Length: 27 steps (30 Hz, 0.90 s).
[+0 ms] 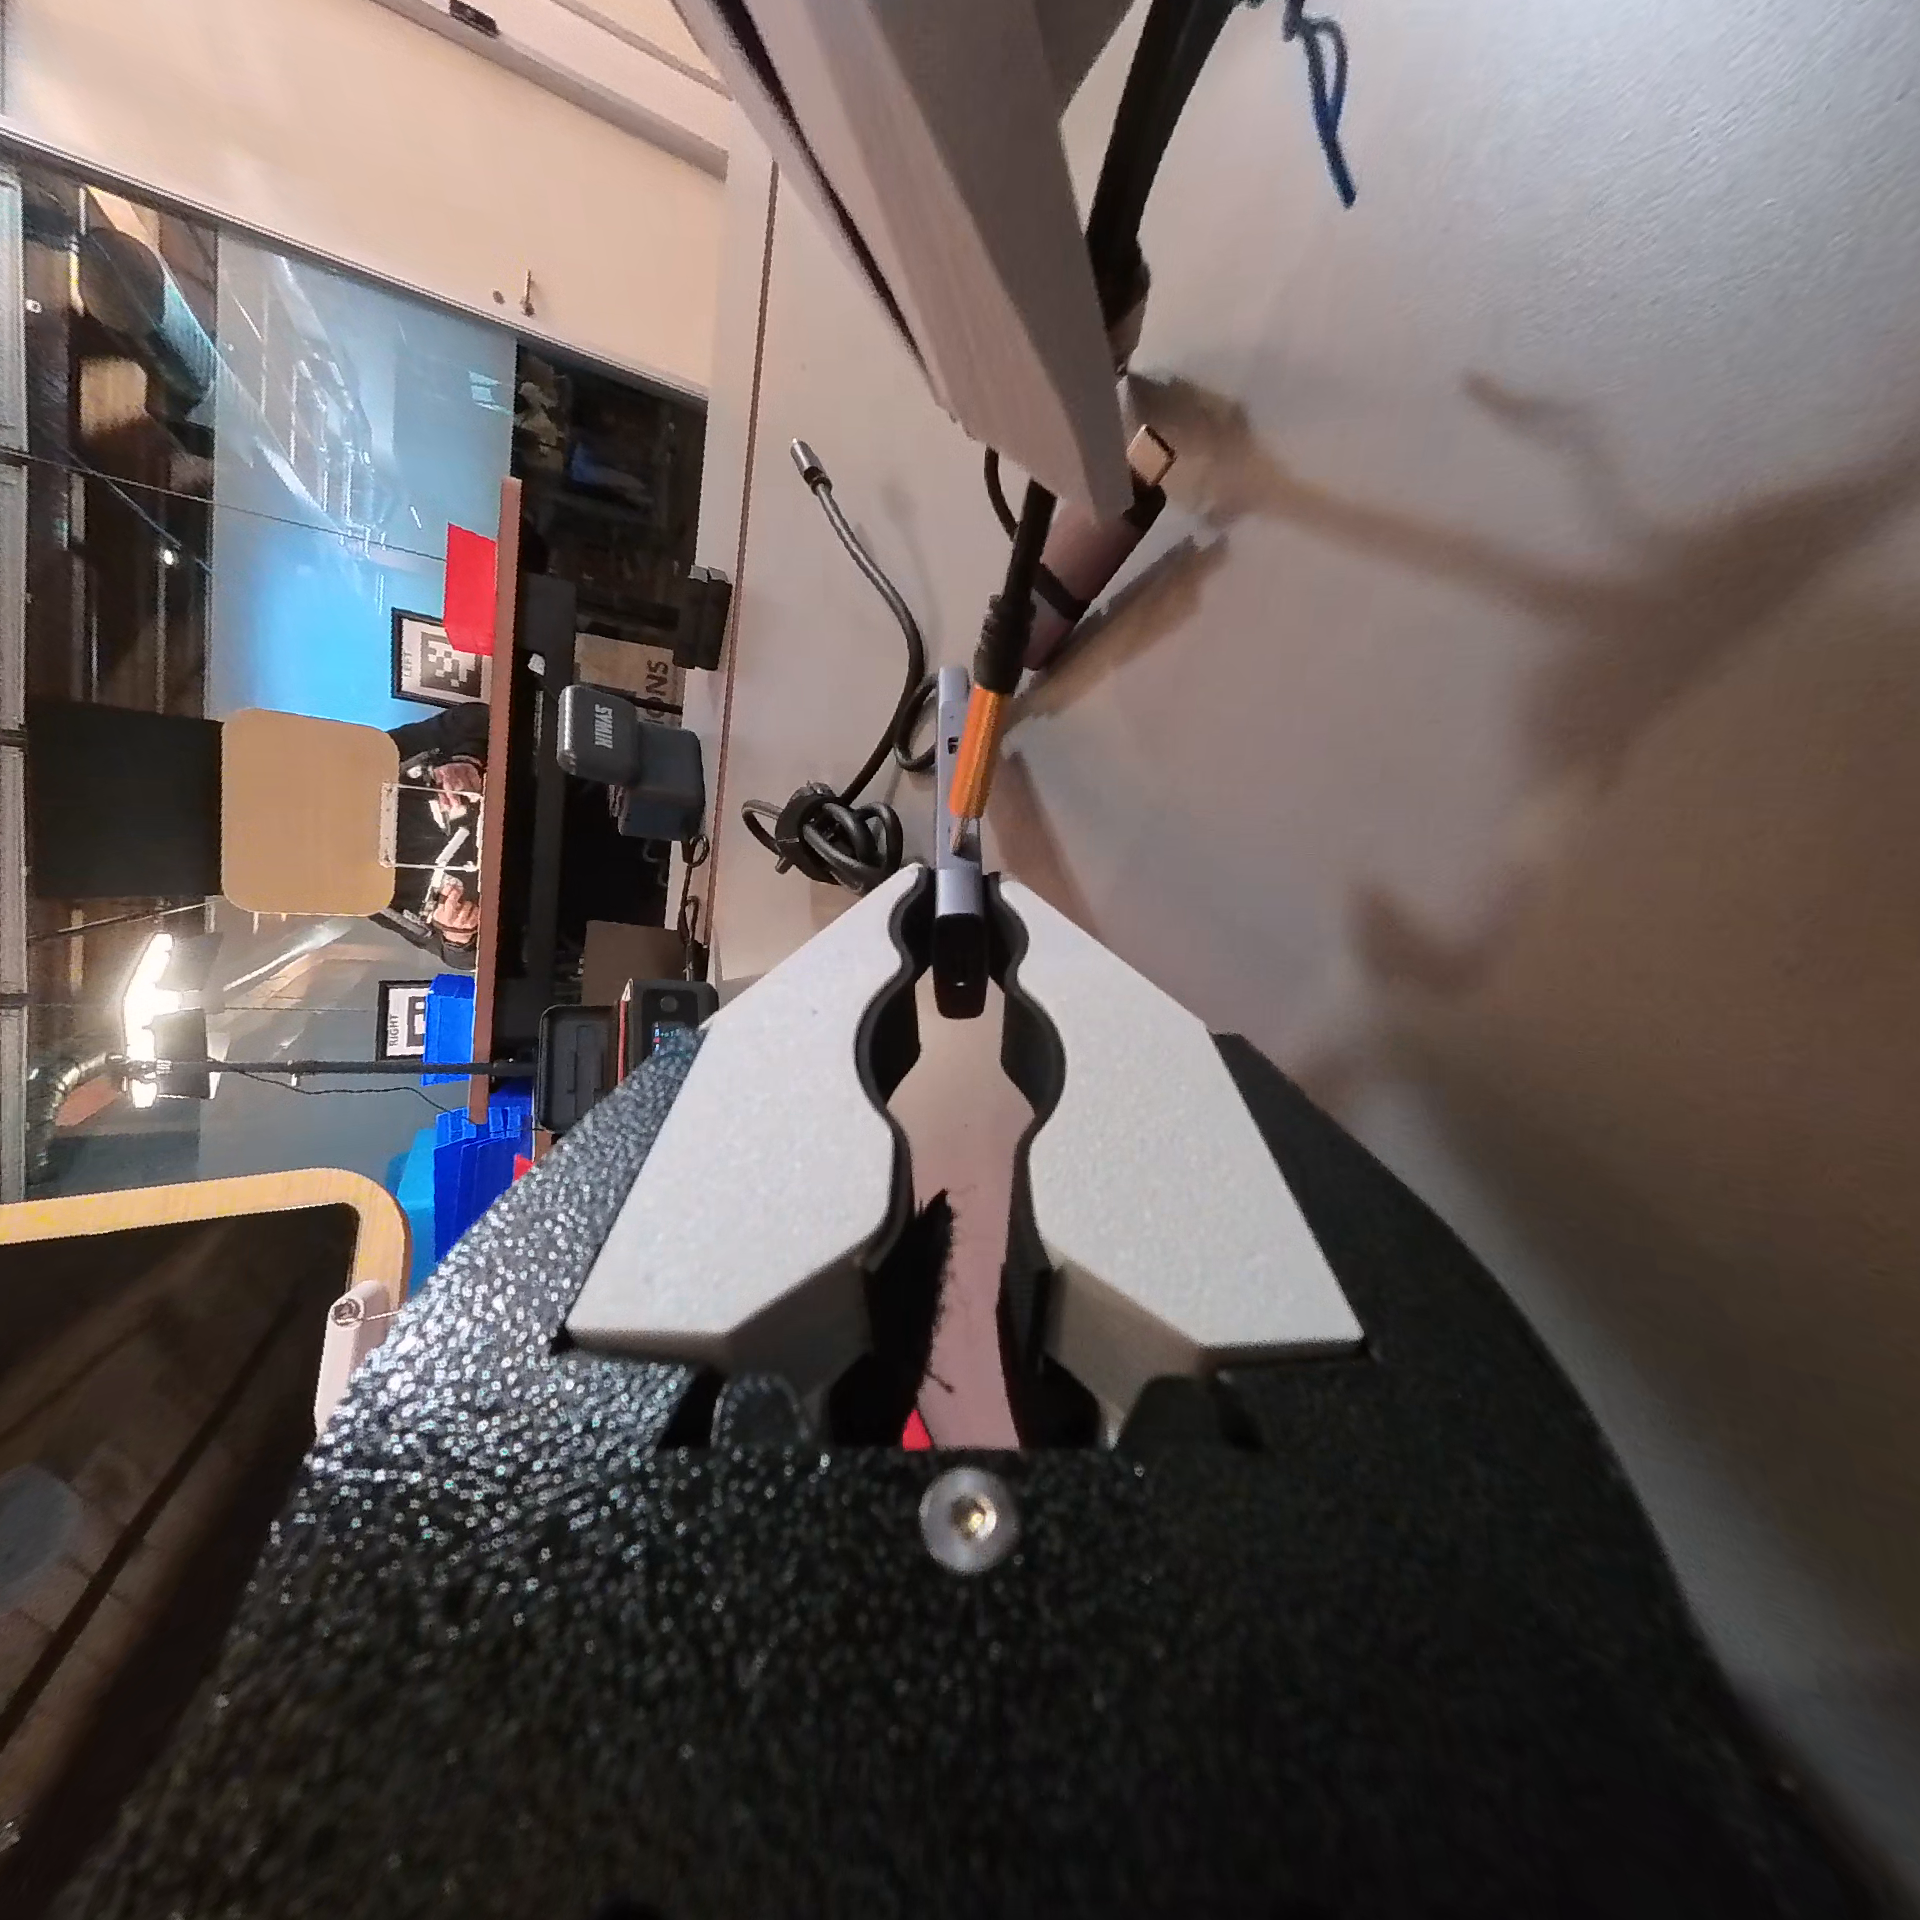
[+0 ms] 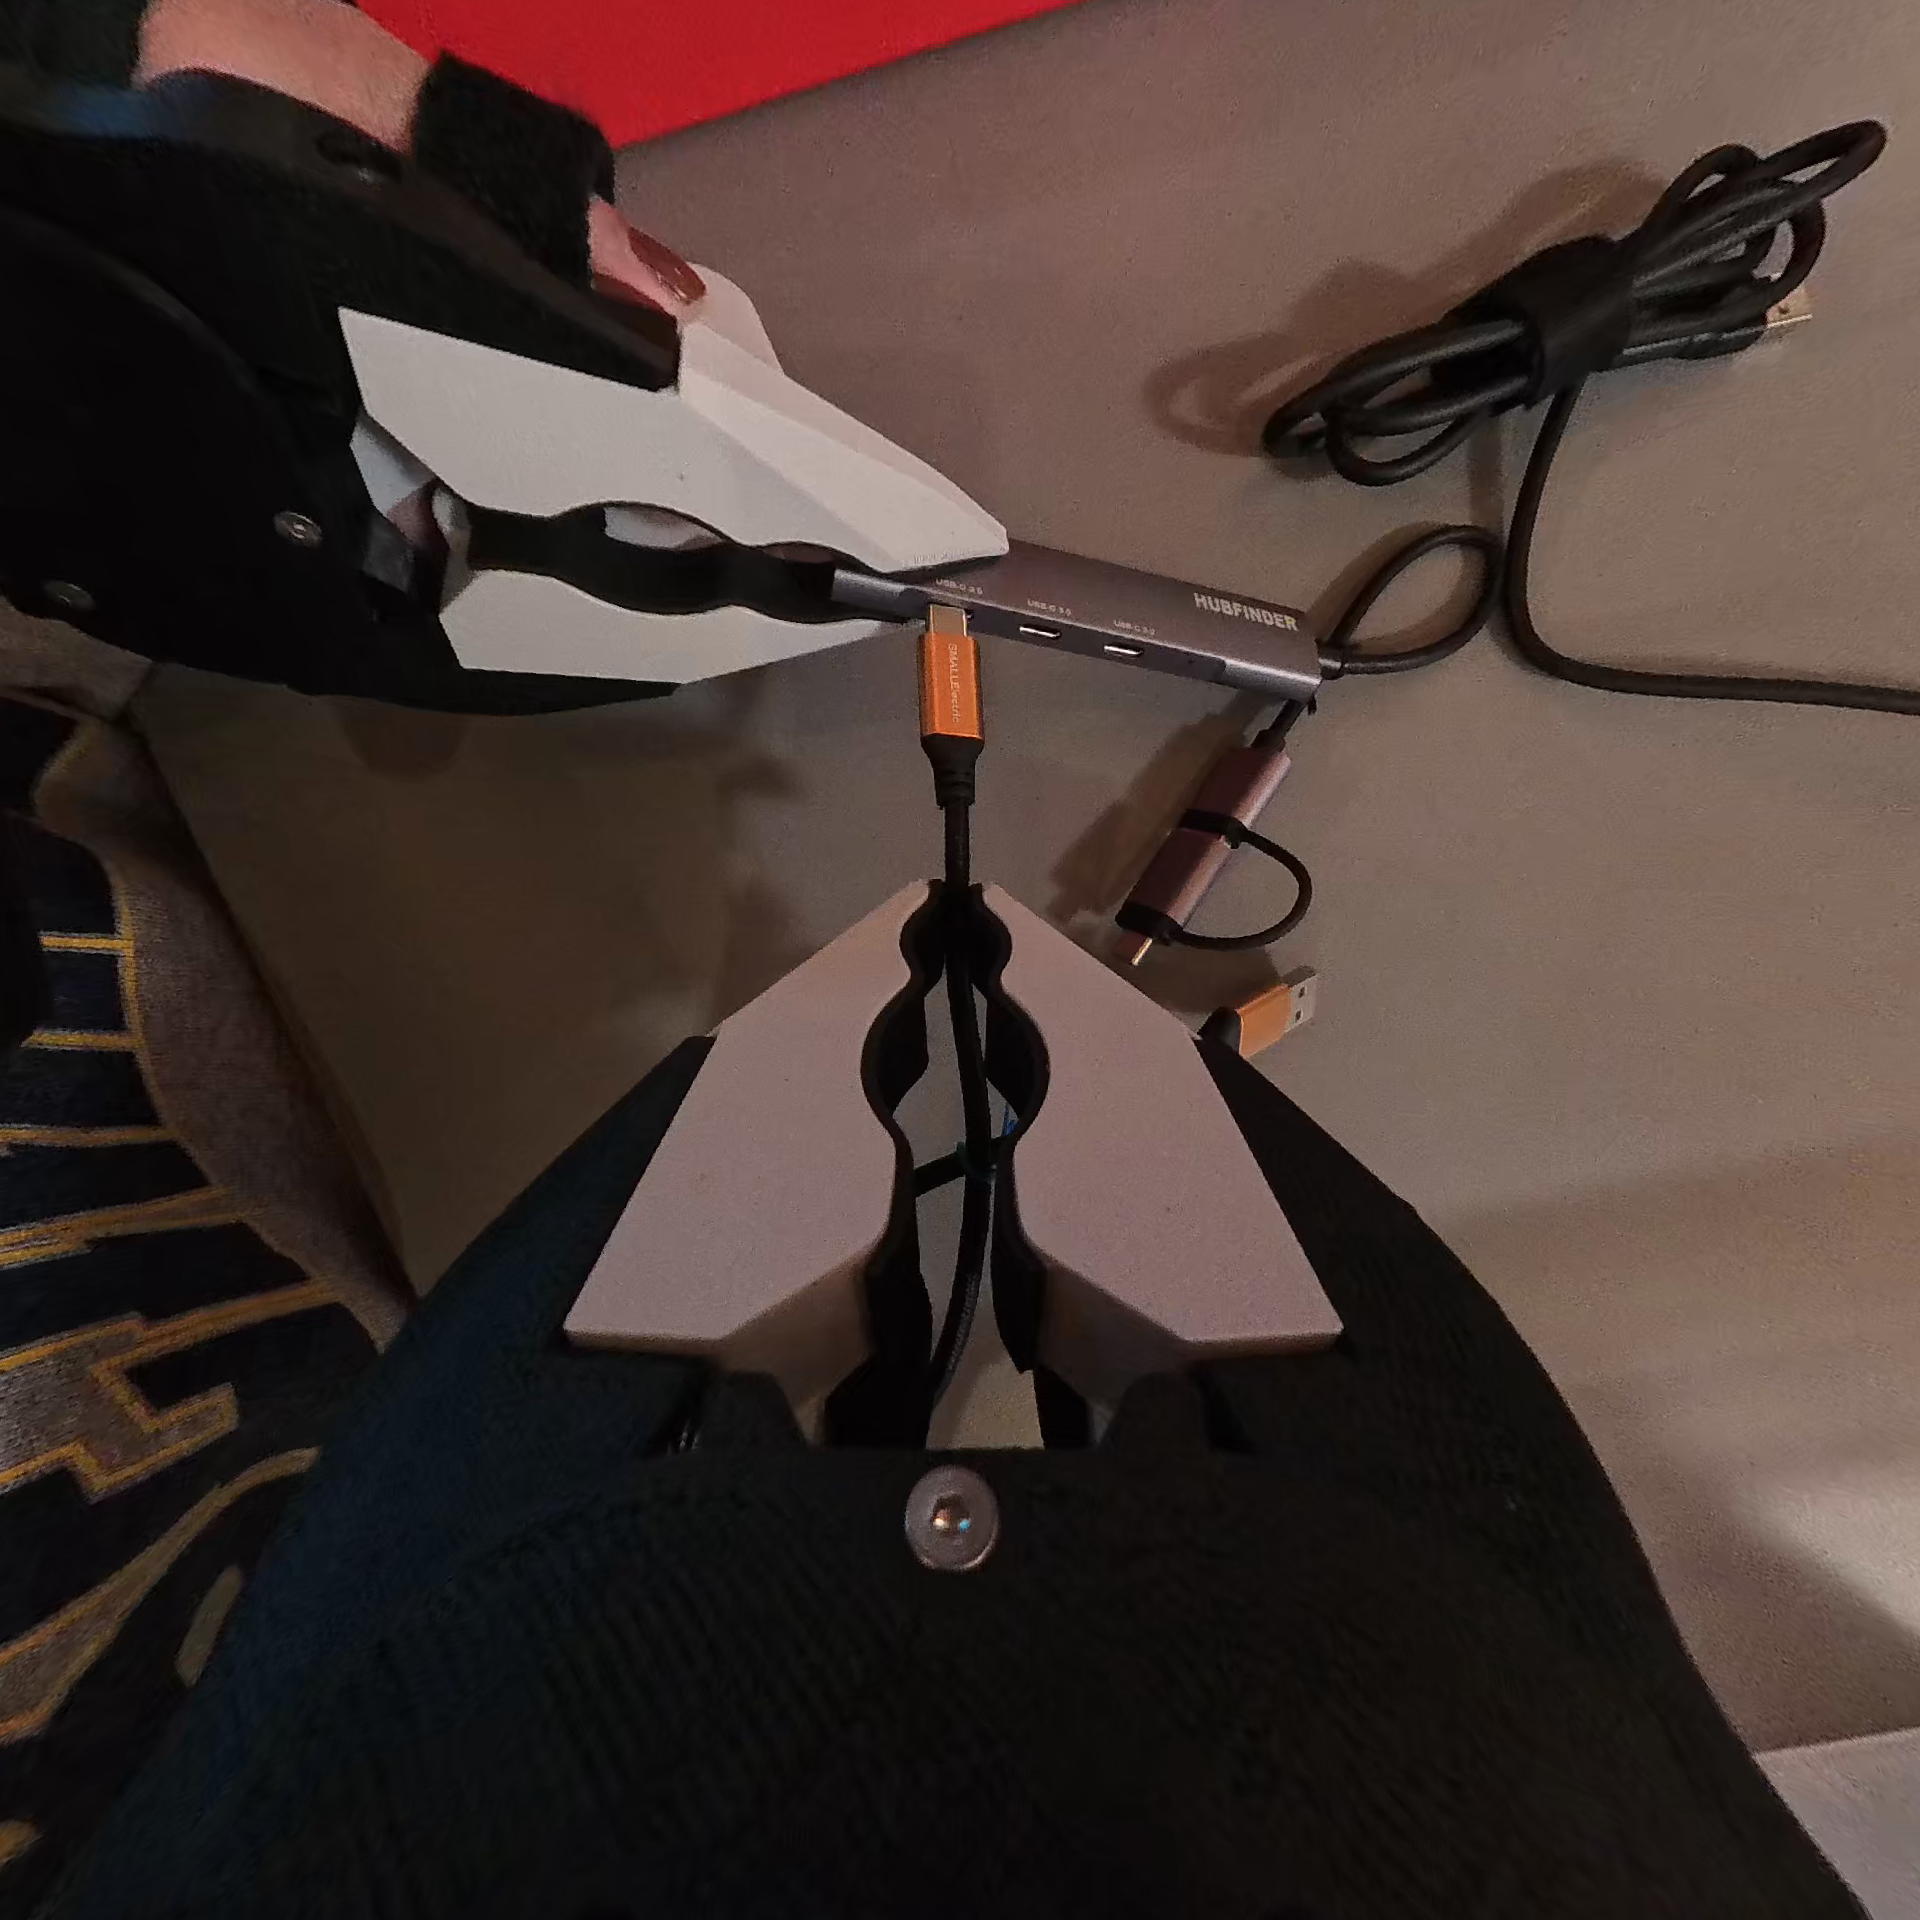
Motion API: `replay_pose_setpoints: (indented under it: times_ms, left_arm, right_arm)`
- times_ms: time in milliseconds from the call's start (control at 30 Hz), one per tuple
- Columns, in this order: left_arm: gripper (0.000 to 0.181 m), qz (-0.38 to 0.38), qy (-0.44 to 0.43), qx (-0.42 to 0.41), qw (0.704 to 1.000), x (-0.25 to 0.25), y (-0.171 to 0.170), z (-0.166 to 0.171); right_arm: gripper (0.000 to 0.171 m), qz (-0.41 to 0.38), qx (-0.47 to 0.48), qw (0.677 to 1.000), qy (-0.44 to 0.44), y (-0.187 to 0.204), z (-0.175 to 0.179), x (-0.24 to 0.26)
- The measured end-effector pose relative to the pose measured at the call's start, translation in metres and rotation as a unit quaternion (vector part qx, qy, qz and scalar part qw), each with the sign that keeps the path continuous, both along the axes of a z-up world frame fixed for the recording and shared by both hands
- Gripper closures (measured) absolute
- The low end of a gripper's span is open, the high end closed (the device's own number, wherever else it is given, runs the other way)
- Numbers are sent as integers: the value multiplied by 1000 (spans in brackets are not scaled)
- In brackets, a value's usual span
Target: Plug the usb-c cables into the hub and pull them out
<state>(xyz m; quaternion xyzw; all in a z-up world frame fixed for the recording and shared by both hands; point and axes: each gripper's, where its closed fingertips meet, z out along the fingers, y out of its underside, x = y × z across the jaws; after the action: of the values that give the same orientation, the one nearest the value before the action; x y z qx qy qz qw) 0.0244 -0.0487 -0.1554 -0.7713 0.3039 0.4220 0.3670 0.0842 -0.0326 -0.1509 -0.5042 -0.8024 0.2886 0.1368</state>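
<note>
Hub (image 2: 1091,613), a slim grey bar, is clamped at one end between the fingers of the left gripper (image 2: 914,597) and held just above the grey table (image 2: 1558,1143). In the left wrist view the same end of the hub (image 1: 956,914) is seen pinched at the tips of the left gripper (image 1: 958,894), the rest of the bar running away from the camera. An orange plug (image 2: 951,691) is set with its metal tip in the hub's port nearest the left gripper; how deep it sits cannot be told. Two further ports along the same side are seen unfilled. From the plug a black cable (image 2: 961,1039) runs straight back between the fingers of the right gripper (image 2: 956,899), which is closed on it a little behind the plug. In the left wrist view the plug (image 1: 979,753) and cable (image 1: 1013,582) are seen coming in from the side, with the right gripper (image 1: 966,312) blurred above them.

From the hub's far end a short lead (image 2: 1392,582) loops to a grey adapter (image 2: 1205,842) lying on the table. Just beside it lies an orange USB-A plug (image 2: 1273,1013). A bundled black cable (image 2: 1579,312) is seen farther off on the table, well apart from the hub.
</note>
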Motion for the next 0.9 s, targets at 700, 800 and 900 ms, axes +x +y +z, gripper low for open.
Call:
replay_pose_setpoints:
  times_ms: [700,800,900]
  left_arm:
    - [174,8,-7,-1,1000,0,2,0]
    - [174,7,1,-3,1000,2,2,0]
    - [174,-1,-2,-2,1000,5,3,0]
  right_arm:
    - [170,19,-8,1000,20,-10,4,-3]
    - [170,16,-4,1000,25,-8,1,-4]
    - [170,11,-18,999,24,-10,-1,-5]
